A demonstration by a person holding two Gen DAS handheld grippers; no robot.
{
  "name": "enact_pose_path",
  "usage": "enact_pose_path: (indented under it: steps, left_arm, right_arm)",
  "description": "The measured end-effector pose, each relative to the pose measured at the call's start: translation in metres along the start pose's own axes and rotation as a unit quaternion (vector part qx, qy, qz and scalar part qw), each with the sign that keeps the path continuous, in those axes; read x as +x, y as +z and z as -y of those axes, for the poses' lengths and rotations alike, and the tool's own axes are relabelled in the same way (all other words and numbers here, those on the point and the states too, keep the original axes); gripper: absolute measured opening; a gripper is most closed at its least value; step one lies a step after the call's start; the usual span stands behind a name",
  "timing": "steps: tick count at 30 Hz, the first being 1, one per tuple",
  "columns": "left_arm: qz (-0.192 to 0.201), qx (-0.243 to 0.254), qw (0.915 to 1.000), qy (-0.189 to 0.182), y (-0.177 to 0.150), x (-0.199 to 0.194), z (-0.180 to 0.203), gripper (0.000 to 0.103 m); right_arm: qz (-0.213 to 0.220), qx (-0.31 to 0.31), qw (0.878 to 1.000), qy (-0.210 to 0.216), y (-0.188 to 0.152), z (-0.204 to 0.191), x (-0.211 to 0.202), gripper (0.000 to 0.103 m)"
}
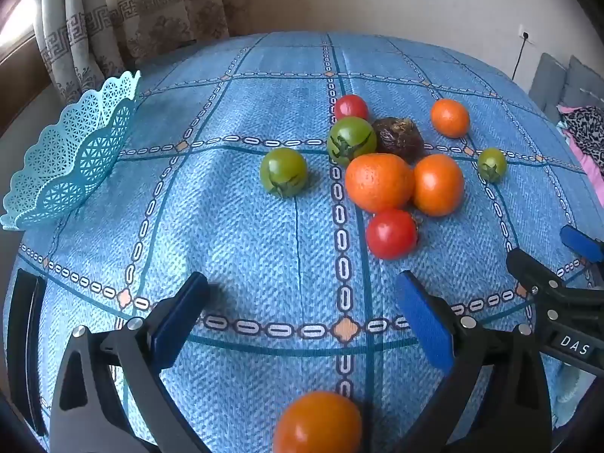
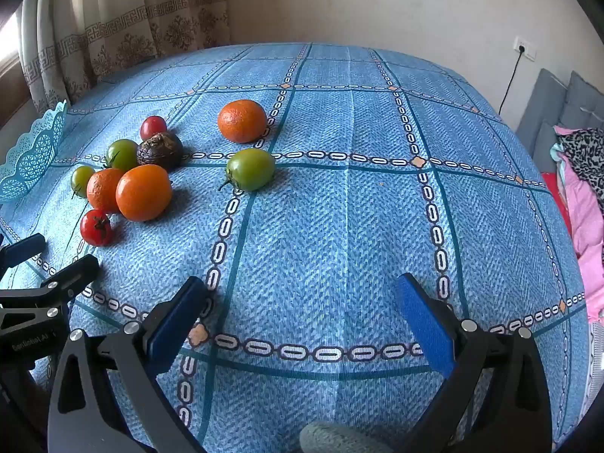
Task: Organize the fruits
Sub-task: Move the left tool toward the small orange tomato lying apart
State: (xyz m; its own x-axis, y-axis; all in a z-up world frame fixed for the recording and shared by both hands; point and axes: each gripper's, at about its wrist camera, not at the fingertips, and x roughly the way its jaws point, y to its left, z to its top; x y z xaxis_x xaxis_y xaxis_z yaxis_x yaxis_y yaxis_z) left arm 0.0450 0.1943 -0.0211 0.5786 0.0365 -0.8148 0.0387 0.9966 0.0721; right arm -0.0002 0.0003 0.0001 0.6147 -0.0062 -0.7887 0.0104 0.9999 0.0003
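Observation:
Several fruits lie on the blue cloth: a cluster with two orange ones (image 1: 378, 182), a red tomato (image 1: 391, 233), a green tomato (image 1: 351, 139) and a dark shrivelled fruit (image 1: 398, 139). One green tomato (image 1: 284, 172) lies apart to the cluster's left. My left gripper (image 1: 302, 283) is open just short of the cluster, and an orange fruit (image 1: 317, 422) lies low between its arms, not gripped. My right gripper (image 2: 302, 285) is open over bare cloth. A mandarin (image 2: 242, 120) and a green tomato (image 2: 251, 169) lie ahead of it to the left.
A turquoise lattice basket (image 1: 68, 158) stands at the left edge of the table, also seen as the basket (image 2: 34, 154) in the right wrist view. Curtains hang behind it. Pink and patterned fabric (image 2: 581, 204) lies off the right edge. A grey-green fuzzy object (image 2: 336, 438) shows at the bottom.

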Motion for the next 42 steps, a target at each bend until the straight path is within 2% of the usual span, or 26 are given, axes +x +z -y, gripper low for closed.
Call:
enact_pose_path:
  steps: [3, 9, 11, 20, 24, 28, 35, 38, 41, 42]
  left_arm:
    - [0.004, 0.007, 1.0, -0.003, -0.001, 0.001, 0.001, 0.1]
    - [0.026, 0.007, 0.9985, -0.047, -0.004, -0.002, -0.011, 0.1]
    - [0.038, 0.003, 0.9979, -0.052, -0.008, -0.005, -0.014, 0.1]
    - [0.089, -0.017, 0.9953, -0.033, -0.032, -0.042, -0.021, 0.1]
    - [0.098, -0.024, 0.9939, -0.046, -0.034, -0.06, -0.02, 0.1]
    - [0.113, -0.03, 0.9924, -0.038, -0.033, -0.077, -0.026, 0.1]
    - [0.114, -0.028, 0.9931, 0.0, -0.037, -0.098, -0.036, 0.1]
    - [0.102, -0.041, 0.994, -0.003, -0.03, -0.101, -0.048, 0.1]
    - [0.098, -0.044, 0.9942, 0.008, -0.04, -0.112, -0.05, 0.1]
    - [0.094, -0.042, 0.9946, 0.012, -0.033, -0.105, -0.052, 0.1]
  right_arm:
    - [0.0, 0.001, 1.0, 0.001, 0.0, 0.0, 0.0, 0.098]
    - [0.001, 0.002, 1.0, 0.003, -0.002, 0.001, 0.0, 0.098]
    - [0.001, 0.002, 1.0, 0.002, -0.003, 0.001, 0.0, 0.098]
    - [-0.001, 0.002, 1.0, 0.002, -0.002, 0.001, 0.001, 0.098]
    - [-0.001, 0.002, 1.0, 0.001, -0.002, 0.004, 0.0, 0.098]
    - [0.0, 0.0, 1.0, -0.001, -0.002, 0.002, 0.0, 0.098]
    - [-0.001, 0.0, 1.0, 0.0, -0.002, 0.0, -0.001, 0.098]
    - [-0.001, 0.0, 1.0, 0.0, -0.001, 0.0, -0.001, 0.098]
    - [-0.001, 0.0, 1.0, 0.0, -0.001, 0.0, -0.001, 0.098]
    - [-0.001, 0.0, 1.0, 0.0, -0.001, 0.0, -0.001, 0.098]
